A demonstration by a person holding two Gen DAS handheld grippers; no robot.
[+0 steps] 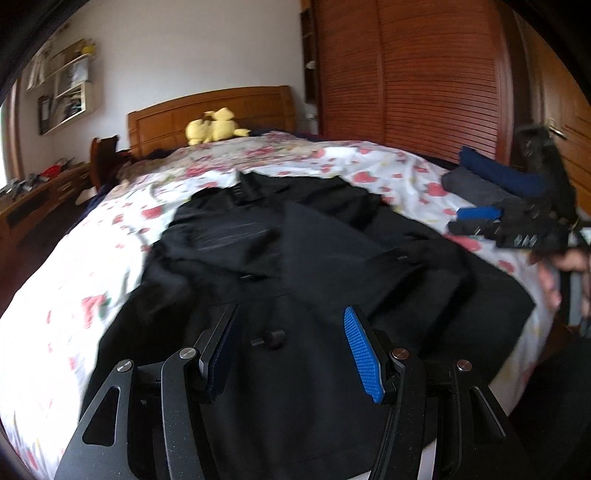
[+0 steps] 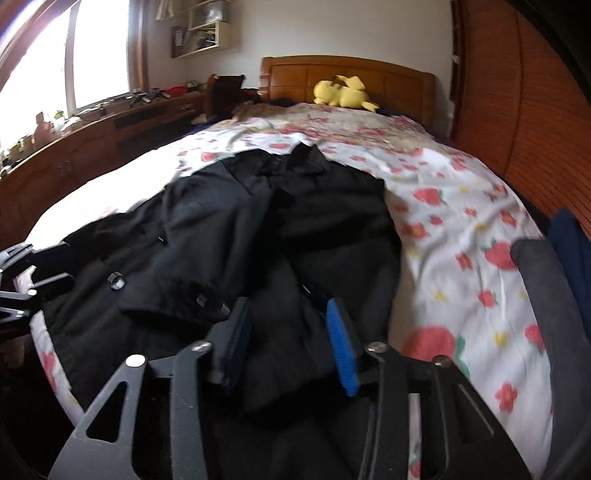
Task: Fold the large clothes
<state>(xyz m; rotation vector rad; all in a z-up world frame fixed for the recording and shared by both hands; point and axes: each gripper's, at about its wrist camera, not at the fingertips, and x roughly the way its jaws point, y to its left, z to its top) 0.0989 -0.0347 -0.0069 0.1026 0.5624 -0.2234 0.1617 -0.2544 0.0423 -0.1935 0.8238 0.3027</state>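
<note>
One large black coat (image 1: 295, 251) of heavy cloth lies spread across the near half of a bed, its collar (image 2: 291, 162) toward the far end and its hem toward the near edge. The front panels overlap and one sleeve is folded across the body. Three dark buttons can be counted in the right wrist view, on the left part of the coat; only one stands out clearly in the left wrist view, just beyond the gripper there. Motion blur softens the cloth, so seams and pockets are hard to make out.

Two grippers show. The left gripper (image 1: 291, 343) hovers over the near hem with its jaws apart and nothing but air between the blue ribbed pad and the dark one. The right gripper (image 2: 288, 332) sits over the folded right side of the coat, jaws likewise apart; whether its pads touch the cloth cannot be told. In the left wrist view the right gripper appears again at the right edge, blurred, with part of a hand (image 1: 554, 273) under it, cut off by the frame.

The white bedsheet (image 1: 388, 166) printed with red strawberries and flowers covers the one bed. On its right edge lies a stack of folded clothes (image 1: 480, 177), two pieces countable, one grey and one navy. One yellow plush toy (image 1: 214, 127) rests against the wooden headboard (image 1: 221, 110). To the right stands a slatted wooden wardrobe (image 1: 424, 74); on the left a long wooden bench (image 2: 92, 136) carries small clutter too blurred to name, below a bright window (image 2: 48, 62) and one wall shelf (image 2: 203, 33).
</note>
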